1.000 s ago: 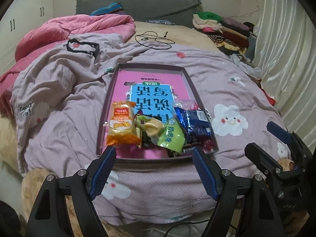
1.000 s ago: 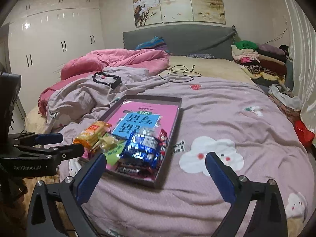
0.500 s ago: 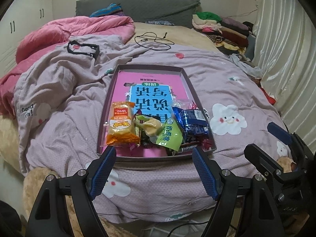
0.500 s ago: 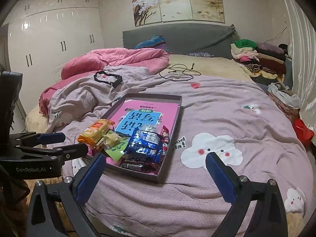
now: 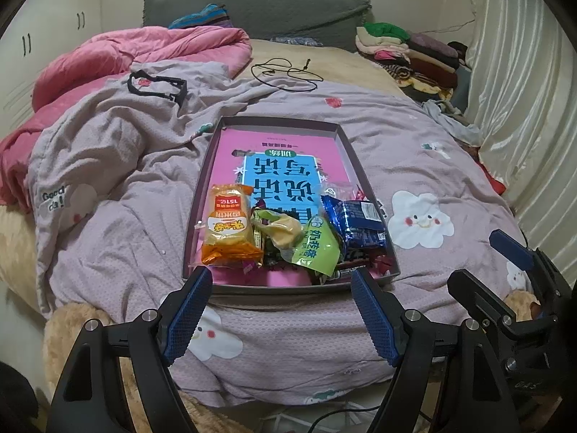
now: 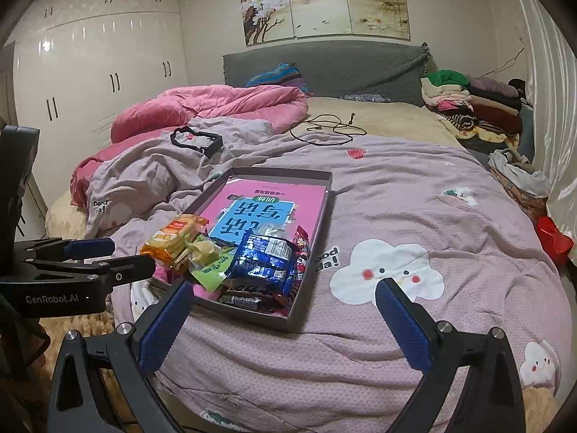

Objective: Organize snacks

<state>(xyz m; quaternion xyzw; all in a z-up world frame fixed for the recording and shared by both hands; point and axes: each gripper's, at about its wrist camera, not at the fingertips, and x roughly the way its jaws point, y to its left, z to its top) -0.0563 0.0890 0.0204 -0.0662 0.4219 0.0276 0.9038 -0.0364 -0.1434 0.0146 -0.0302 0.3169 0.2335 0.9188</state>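
A shallow grey tray (image 5: pixel 277 121) lies on the lilac bedspread (image 5: pixel 119 187) with a pink and blue book (image 5: pixel 274 173) flat inside it. Snack packets are heaped at its near end: an orange one (image 5: pixel 229 229), a yellow one (image 5: pixel 285 231), a green one (image 5: pixel 317 249) and a blue one (image 5: pixel 355 223). My left gripper (image 5: pixel 281 278) is open just short of the tray's near rim, holding nothing. My right gripper (image 6: pixel 284 287) is open and empty too, right of the left one, its left finger near the tray's near corner (image 6: pixel 288 324). The blue packet (image 6: pixel 265 259) lies closest to it.
A black frame-shaped object (image 5: pixel 158 86) and a coiled cable (image 5: pixel 285 74) lie farther up the bed. A pink duvet (image 5: pixel 126 50) is bunched at the back left, and folded clothes (image 5: pixel 414 50) are stacked at the back right. A curtain (image 5: pixel 523 108) hangs along the right side.
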